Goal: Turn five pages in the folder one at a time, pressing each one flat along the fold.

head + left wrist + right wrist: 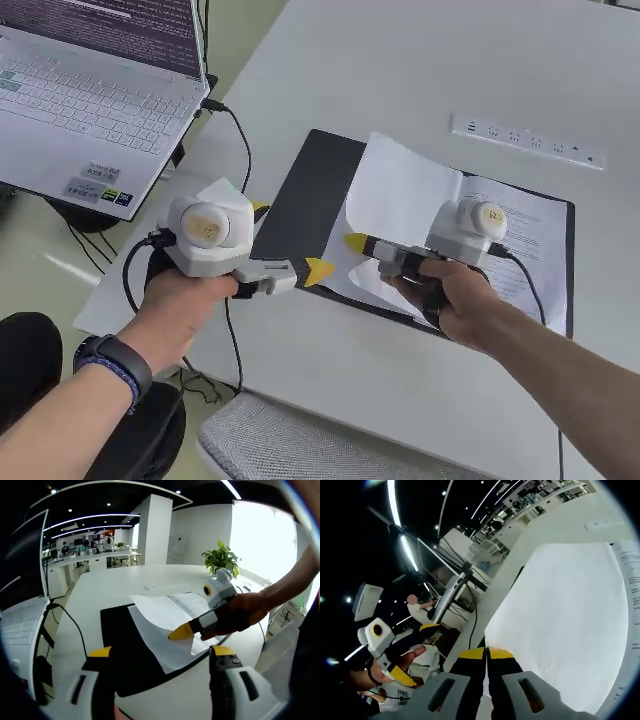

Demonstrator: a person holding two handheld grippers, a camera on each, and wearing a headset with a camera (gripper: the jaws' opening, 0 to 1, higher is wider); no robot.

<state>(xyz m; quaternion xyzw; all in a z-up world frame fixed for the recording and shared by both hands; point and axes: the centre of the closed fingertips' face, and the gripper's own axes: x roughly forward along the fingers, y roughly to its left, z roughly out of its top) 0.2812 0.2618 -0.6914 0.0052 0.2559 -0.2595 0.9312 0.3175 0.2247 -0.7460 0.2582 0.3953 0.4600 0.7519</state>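
While your right gripper [357, 243] pinches the lifted page [400, 190] by its near edge, jaws pressed together, your left gripper [161, 651] hangs spread wide beside the open folder [305, 200]; clear bench [400, 60] lies beyond.

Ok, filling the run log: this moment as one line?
step: page turn | right hand-held gripper: shut on page, page lifted | left hand-held gripper: open, beside folder

White table [420, 60] in an open office — potted plant [221, 560], bright window [262, 535], ceiling strip lights [394, 505].
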